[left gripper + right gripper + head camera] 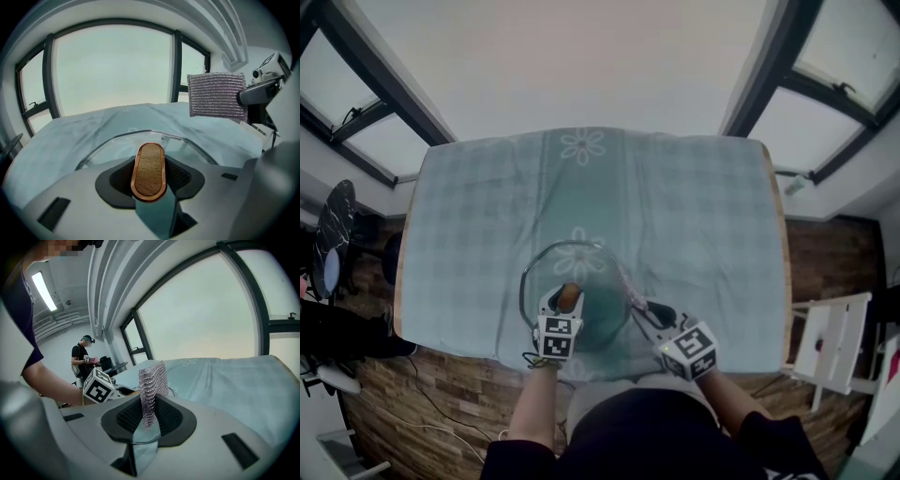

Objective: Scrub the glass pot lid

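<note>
The glass pot lid (546, 267) lies flat on the teal checked cloth near the table's front edge; in the left gripper view its clear rim (183, 138) curves just beyond the jaws. Its oval wooden knob (150, 169) sits between the dark pads of my left gripper (150, 180), which is shut on it from both sides. In the head view the left gripper (563, 302) stands over the knob (569, 295). My right gripper (149, 420) is shut on a silvery mesh scrub pad (152, 387), held upright. The pad (217, 95) hangs to the right of the lid, a little above it.
The table (712, 216) ends close in front of me and at the right, where a wooden edge shows. A white chair (834, 342) stands at the right, dark furniture (333, 239) at the left. Another person (84, 359) stands far off.
</note>
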Available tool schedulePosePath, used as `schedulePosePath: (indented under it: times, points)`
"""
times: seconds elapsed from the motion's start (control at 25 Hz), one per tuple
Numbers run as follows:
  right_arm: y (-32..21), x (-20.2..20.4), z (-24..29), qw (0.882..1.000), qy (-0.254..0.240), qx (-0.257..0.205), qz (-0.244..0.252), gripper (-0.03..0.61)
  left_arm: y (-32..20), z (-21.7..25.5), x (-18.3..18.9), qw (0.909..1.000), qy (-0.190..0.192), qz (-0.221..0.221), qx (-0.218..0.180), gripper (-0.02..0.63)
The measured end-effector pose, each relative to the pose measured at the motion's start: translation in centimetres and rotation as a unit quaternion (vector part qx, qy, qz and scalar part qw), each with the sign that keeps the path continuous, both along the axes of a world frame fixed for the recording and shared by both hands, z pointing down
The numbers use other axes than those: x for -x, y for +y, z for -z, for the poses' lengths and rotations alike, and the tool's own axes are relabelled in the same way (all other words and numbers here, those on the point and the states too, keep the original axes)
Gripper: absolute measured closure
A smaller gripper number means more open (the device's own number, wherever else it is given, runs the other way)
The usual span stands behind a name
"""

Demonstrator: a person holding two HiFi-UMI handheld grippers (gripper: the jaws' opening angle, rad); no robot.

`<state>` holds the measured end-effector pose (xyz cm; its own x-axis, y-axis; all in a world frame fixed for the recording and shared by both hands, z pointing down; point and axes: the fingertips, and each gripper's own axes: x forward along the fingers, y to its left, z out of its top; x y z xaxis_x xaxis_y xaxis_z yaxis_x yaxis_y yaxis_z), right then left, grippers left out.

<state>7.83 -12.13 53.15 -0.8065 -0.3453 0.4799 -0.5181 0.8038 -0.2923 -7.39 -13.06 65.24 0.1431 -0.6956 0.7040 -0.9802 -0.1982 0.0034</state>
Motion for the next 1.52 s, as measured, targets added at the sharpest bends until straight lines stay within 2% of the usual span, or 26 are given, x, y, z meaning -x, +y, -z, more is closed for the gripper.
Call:
schedulePosePath:
  times: [0.24,0.6,0.88,1.2,1.4,1.52]
  points:
    - [0.0,0.7,0.1,1.000,0.001,-0.005,-0.013,0.506,0.0,-0.2,0.2,1.0000,0.007,-0.002,0.006,0.443]
    - [0.3,-2.0,2.0,0.995,0.006,-0.018,-0.097,0.506,0.3,0.4,0.3,0.9991,0.038,-0.010,0.011,0.446]
    - [0.6,-3.8,3.1,0.989,0.012,-0.034,-0.143,0.506,0.6,2.9,-0.2,0.9930,0.114,-0.031,-0.006,0.445]
    - [-0.5,-5.2,3.6,0.982,0.011,-0.050,-0.181,0.506,0.6,6.0,-1.5,0.9715,0.232,-0.042,-0.022,0.445]
    - [-0.9,-5.1,3.6,0.980,0.008,-0.053,-0.190,0.506,1.1,7.8,-2.2,0.9490,0.309,-0.055,-0.029,0.445]
    - [-0.8,-4.8,3.6,0.980,0.009,-0.053,-0.192,0.506,1.3,8.7,-2.3,0.9321,0.357,-0.055,-0.031,0.445]
